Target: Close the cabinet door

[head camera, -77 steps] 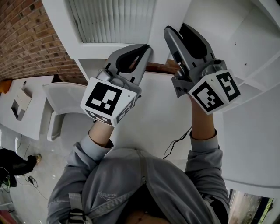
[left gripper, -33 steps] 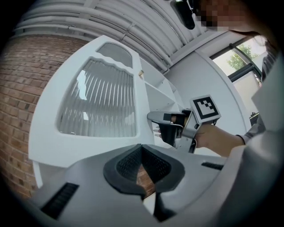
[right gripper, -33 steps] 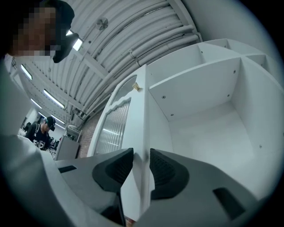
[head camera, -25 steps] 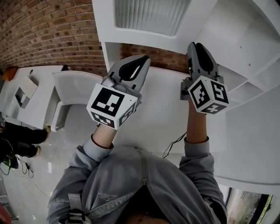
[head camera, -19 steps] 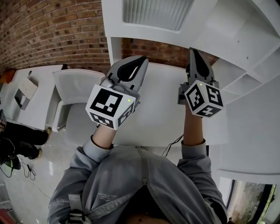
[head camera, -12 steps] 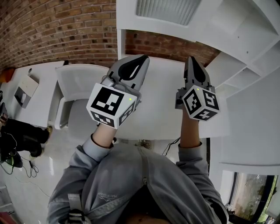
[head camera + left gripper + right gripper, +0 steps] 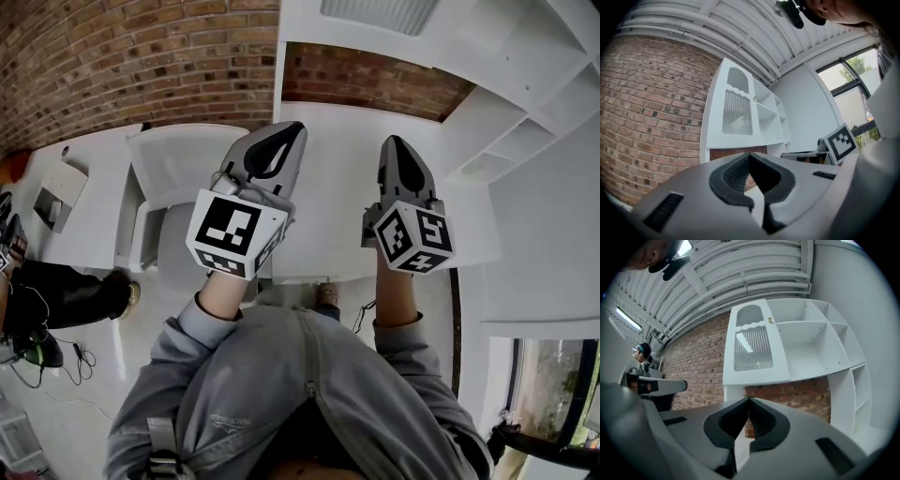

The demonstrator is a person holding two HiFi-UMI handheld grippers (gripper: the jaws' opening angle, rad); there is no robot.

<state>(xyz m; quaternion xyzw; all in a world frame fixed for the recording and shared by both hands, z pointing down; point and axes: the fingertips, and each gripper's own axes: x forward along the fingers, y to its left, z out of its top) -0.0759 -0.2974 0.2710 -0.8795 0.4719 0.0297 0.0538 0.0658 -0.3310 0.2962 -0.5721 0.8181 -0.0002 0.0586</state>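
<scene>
Now left gripper and right gripper hold fingers clenched; cabinet door shut.

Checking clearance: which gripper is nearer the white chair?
Left. In the head view the left gripper hangs just beside the right edge of the white chair. The right gripper is farther right, over the white desk.

Cabinet against the brick wall, door on its left part, open shelves to the right, desk below; chair left of the desk; left gripper and right gripper side by side over it.
</scene>
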